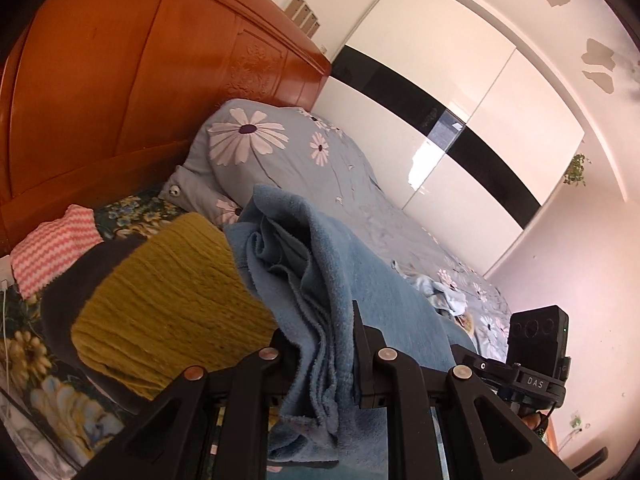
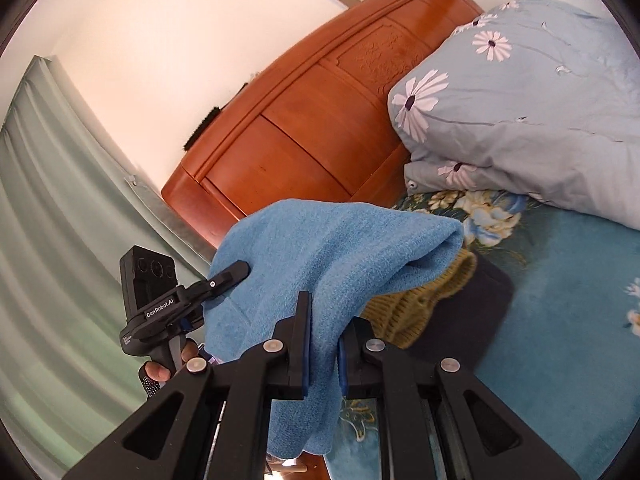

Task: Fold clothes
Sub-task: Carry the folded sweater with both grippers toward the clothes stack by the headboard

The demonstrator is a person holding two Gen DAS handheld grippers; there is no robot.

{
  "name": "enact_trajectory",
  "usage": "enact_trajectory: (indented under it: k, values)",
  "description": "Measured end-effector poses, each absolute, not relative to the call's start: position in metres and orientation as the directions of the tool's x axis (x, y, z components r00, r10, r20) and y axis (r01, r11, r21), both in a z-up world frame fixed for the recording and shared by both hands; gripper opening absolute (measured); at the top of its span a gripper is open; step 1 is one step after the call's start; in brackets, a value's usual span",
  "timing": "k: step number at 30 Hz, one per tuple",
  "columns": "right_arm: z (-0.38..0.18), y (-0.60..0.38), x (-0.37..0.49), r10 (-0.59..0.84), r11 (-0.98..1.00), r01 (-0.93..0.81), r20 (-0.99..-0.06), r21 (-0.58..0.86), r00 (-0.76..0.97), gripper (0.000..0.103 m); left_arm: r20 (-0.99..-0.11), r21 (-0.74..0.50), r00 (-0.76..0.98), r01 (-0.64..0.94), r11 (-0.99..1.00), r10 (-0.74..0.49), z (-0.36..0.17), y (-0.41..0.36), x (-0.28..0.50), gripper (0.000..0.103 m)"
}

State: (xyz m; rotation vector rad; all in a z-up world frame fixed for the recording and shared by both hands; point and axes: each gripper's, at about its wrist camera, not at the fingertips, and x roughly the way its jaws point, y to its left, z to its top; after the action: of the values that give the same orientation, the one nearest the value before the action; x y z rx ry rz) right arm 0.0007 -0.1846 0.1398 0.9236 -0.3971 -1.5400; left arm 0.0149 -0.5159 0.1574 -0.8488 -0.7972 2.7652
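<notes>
A blue fleece garment (image 1: 320,280) hangs bunched between both grippers above the bed. In the left wrist view my left gripper (image 1: 320,344) is shut on a thick fold of it. The right wrist view shows my right gripper (image 2: 324,332) shut on another edge of the same blue garment (image 2: 332,252), which drapes down past the fingers. My left gripper (image 2: 228,276) appears there too, pinching the cloth at the left. Under the hanging cloth lies a folded stack: a mustard knit (image 1: 168,300) on a dark garment (image 1: 72,292), with a pink-and-white striped piece (image 1: 52,248) beside it.
A wooden headboard (image 1: 120,80) stands behind the bed. A grey floral pillow or duvet (image 1: 288,148) lies by it. The floral bedsheet (image 2: 560,280) spreads to the right. A white wardrobe (image 1: 460,100) lines the far wall, and green curtains (image 2: 48,240) hang at the left.
</notes>
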Motion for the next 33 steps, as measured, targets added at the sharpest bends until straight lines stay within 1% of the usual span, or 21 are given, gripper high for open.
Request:
enact_trajectory:
  k: [5,11,17,20,22,28,29,32,33]
  values:
    - [0.127,-0.226,-0.010,-0.932,-0.250,0.672,-0.362,0.698,0.030,0.011,-0.468,-0.549,-0.840,0.033,-0.835,0.275,0.146,-0.547,-0.005,0.017]
    - [0.122,-0.264,-0.019,-0.933,-0.248,0.668,-0.358,0.701,0.029,0.011,-0.447,-0.595,-0.852,0.055,-0.802,0.273,0.134,-0.587,-0.026,0.017]
    - [0.092,-0.291,-0.014,-0.917,-0.271,0.659,-0.396,0.702,0.045,0.011,-0.517,-0.629,-0.813,0.148,-0.763,0.268,0.081,-0.623,-0.043,0.017]
    - [0.077,-0.291,-0.018,-0.916,-0.275,0.634,-0.397,0.723,0.056,0.011,-0.489,-0.683,-0.816,0.137,-0.718,0.309,0.057,-0.636,-0.040,0.021]
    - [0.072,-0.291,-0.020,-0.915,-0.275,0.626,-0.398,0.729,0.061,0.011,-0.476,-0.698,-0.819,0.130,-0.704,0.321,0.052,-0.640,-0.038,0.021]
    - [0.073,-0.292,-0.017,-0.909,-0.288,0.644,-0.414,0.709,0.050,0.011,-0.490,-0.685,-0.816,0.143,-0.714,0.307,0.053,-0.634,-0.036,0.021]
    - [0.074,-0.292,-0.017,-0.908,-0.287,0.644,-0.415,0.709,0.053,0.011,-0.493,-0.684,-0.814,0.144,-0.715,0.307,0.055,-0.633,-0.035,0.023]
    - [0.082,-0.286,-0.019,-0.902,-0.301,0.658,-0.430,0.690,0.038,0.012,-0.544,-0.634,-0.795,0.179,-0.752,0.269,0.064,-0.629,-0.032,0.035]
    - [0.086,-0.283,-0.021,-0.899,-0.309,0.666,-0.437,0.679,0.028,0.012,-0.553,-0.625,-0.792,0.189,-0.757,0.259,0.067,-0.631,-0.029,0.038]
